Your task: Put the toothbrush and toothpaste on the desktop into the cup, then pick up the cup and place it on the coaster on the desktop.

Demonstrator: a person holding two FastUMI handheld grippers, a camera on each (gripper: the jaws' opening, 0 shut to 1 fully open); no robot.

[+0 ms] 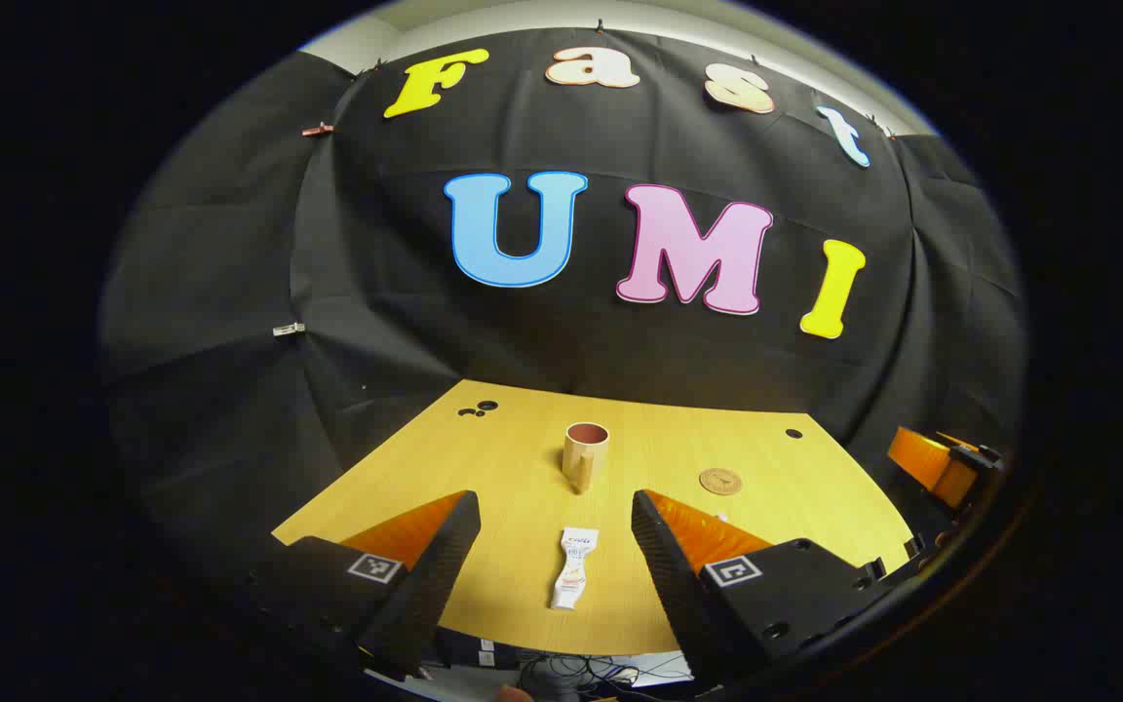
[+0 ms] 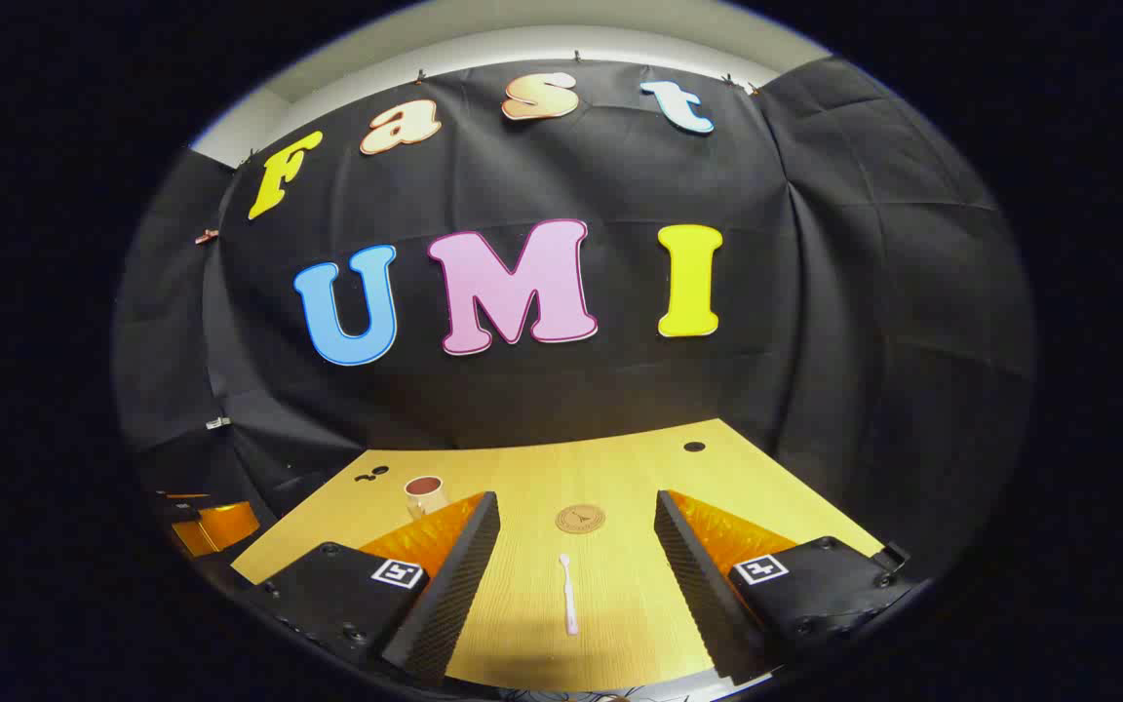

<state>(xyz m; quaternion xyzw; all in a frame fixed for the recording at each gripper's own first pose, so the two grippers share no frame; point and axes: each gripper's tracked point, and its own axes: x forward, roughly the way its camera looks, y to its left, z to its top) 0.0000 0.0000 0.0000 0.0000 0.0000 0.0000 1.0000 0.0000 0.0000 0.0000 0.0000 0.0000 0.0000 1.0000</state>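
Smooth wood-grain tabletop point(image 1: 522, 458) bearing an upright cylindrical cup point(image 1: 586, 455) mid-surface, a round cork coaster point(image 1: 720, 481) beside it, a flattened toothpaste tube point(image 1: 573, 567) between the left gripper's point(image 1: 552, 531) wide jaws, and a slim toothbrush point(image 2: 568, 593) between the right gripper's point(image 2: 576, 531) wide jaws.

Black tongs point(image 1: 552, 531) bodies, square markers, screws.

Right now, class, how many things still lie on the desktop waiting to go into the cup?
2. The toothpaste lies flat in front of the cup, between the left tongs; the toothbrush lies between the right tongs, before the coaster.
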